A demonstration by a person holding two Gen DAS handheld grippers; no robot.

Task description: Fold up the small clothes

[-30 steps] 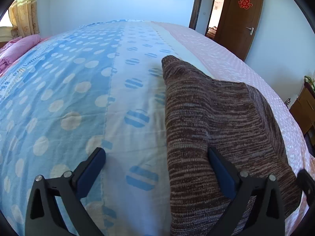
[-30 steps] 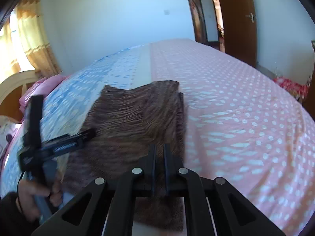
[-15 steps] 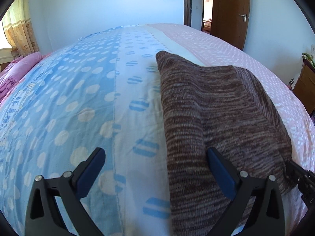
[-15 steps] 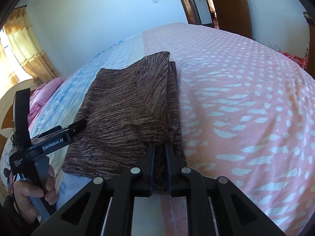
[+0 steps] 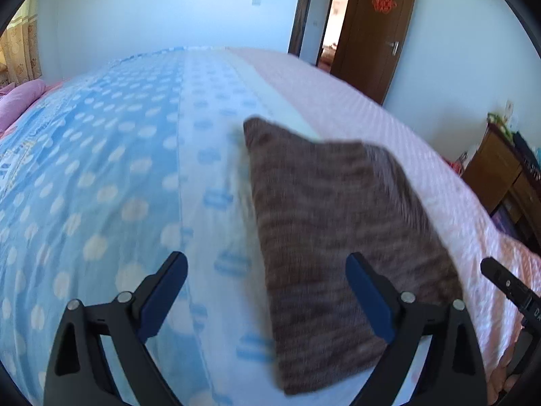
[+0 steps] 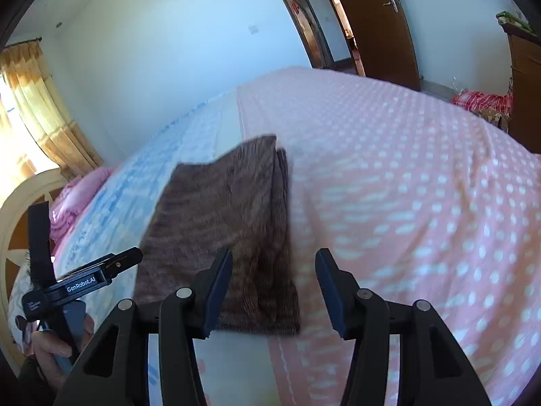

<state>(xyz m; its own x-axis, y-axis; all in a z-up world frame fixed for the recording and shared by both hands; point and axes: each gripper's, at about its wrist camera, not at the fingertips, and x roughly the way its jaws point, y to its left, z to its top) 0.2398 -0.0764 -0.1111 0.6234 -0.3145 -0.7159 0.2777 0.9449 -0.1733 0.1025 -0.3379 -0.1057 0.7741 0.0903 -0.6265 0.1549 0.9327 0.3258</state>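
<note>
A brown knitted garment [image 5: 331,223] lies folded flat on the bed, across the seam between the blue dotted sheet and the pink one; it also shows in the right wrist view [image 6: 223,237]. My left gripper [image 5: 267,287] is open and empty, raised above the garment's near left edge. My right gripper [image 6: 274,284] is open and empty, just above the garment's near right corner. The left gripper's body [image 6: 77,280] shows in the right wrist view, held in a hand.
The bed [image 5: 101,186] fills both views, blue dotted on the left and pink dotted [image 6: 422,203] on the right. A pink pillow [image 5: 20,101] lies at the far left. A wooden cabinet [image 5: 503,176] and an open door [image 5: 375,27] stand to the right.
My right gripper opened and let go of the garment's near edge, then drew back. Both grippers lifted away, and the garment now lies flat.
</note>
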